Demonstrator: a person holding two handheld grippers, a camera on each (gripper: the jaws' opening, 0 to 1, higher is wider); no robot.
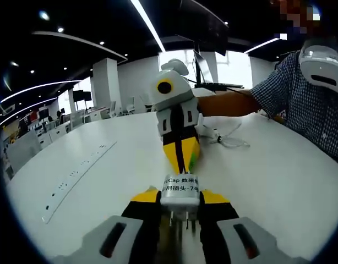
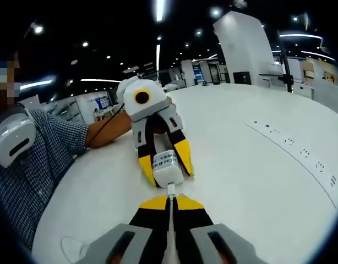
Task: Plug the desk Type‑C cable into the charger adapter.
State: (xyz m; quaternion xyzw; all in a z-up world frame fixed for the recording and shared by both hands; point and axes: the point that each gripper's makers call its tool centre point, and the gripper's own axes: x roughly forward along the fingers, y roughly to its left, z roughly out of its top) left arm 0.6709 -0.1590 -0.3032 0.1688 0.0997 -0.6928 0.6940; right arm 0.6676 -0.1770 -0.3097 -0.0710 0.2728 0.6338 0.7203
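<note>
Both tools [image 1: 180, 201] [image 2: 170, 206] meet mid-table [image 2: 257, 181] (room all around).

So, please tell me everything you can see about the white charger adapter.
The charger adapter is a small white block, plastic by its look, with a label of printed black characters. The left gripper holds it between its yellow-tipped jaws above the white table. In the right gripper view, the right gripper brings the white cable to its near end.
</note>
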